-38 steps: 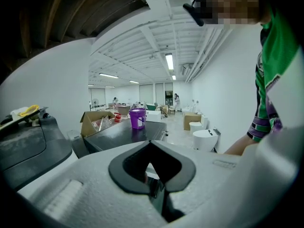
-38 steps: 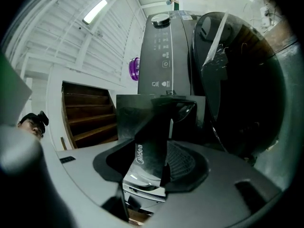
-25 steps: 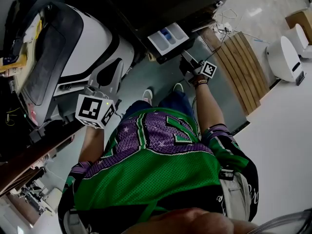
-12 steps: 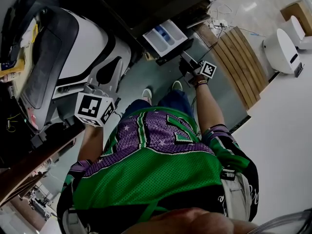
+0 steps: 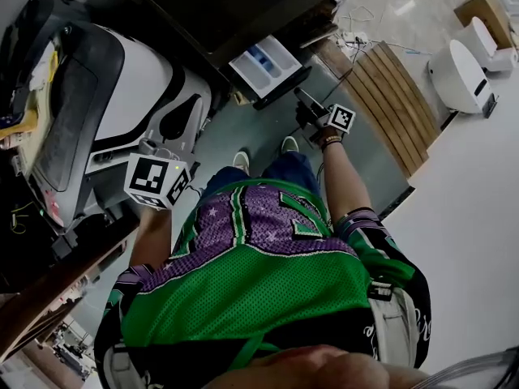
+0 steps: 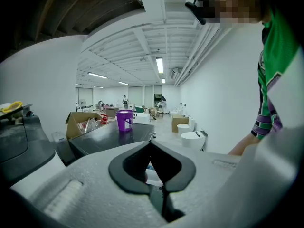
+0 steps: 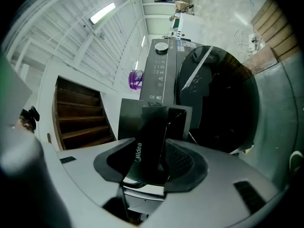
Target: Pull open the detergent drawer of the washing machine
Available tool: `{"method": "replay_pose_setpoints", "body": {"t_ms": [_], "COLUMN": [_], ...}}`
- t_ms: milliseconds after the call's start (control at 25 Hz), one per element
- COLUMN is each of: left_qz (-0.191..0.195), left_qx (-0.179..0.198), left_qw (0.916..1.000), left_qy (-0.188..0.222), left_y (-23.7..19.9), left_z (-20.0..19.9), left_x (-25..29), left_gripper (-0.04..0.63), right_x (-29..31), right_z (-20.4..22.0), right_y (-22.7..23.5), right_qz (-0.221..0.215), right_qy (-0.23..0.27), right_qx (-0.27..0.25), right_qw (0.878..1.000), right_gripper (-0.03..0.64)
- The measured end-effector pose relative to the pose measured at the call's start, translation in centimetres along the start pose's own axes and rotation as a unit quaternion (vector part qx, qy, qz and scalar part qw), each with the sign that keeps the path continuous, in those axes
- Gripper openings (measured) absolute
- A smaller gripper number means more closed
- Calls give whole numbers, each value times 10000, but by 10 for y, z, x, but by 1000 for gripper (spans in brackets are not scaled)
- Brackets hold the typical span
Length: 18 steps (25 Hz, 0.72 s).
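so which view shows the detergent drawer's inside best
The head view: the detergent drawer stands pulled out, white and blue compartments visible. The right gripper view shows only its dark front panel, in the right gripper. The left gripper view gives nothing clear.

Detergent drawer point(image 5: 268, 61) white, blue inside; jersey point(image 5: 268, 282) green, purple; cup point(image 6: 125, 120) purple.

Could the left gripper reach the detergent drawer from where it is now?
Probably not without a shift: the left gripper hangs by the white machine on the person's left, well short of the detergent drawer, and the right gripper is clamped on the drawer's front panel.
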State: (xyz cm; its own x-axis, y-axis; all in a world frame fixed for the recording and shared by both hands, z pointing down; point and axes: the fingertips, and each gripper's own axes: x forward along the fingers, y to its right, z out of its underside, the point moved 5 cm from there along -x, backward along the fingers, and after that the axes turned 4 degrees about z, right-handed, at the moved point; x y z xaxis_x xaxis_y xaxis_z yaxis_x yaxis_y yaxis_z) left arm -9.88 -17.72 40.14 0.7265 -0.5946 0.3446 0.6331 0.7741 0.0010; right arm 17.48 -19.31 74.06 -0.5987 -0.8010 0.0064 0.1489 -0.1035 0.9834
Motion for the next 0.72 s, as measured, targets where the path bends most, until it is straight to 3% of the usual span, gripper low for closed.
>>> {"method": "replay_pose_setpoints", "body": {"t_ms": [360, 720], "left_qz": [448, 925], "left_qx": [-67, -63], "left_qw": [9986, 9946], "left_qy": [260, 457], "left_y": [-2, -21], "left_z": [-1, 6], "left_x": [11, 5], "left_gripper": [14, 14], "right_x": [-29, -48], "right_z": [-2, 16], "right_y": [-13, -51], "right_qz": [819, 1705], "right_qy": [234, 681], "right_qx": [-506, -1131], "right_qw": [9951, 9765], "right_gripper": [186, 186]}}
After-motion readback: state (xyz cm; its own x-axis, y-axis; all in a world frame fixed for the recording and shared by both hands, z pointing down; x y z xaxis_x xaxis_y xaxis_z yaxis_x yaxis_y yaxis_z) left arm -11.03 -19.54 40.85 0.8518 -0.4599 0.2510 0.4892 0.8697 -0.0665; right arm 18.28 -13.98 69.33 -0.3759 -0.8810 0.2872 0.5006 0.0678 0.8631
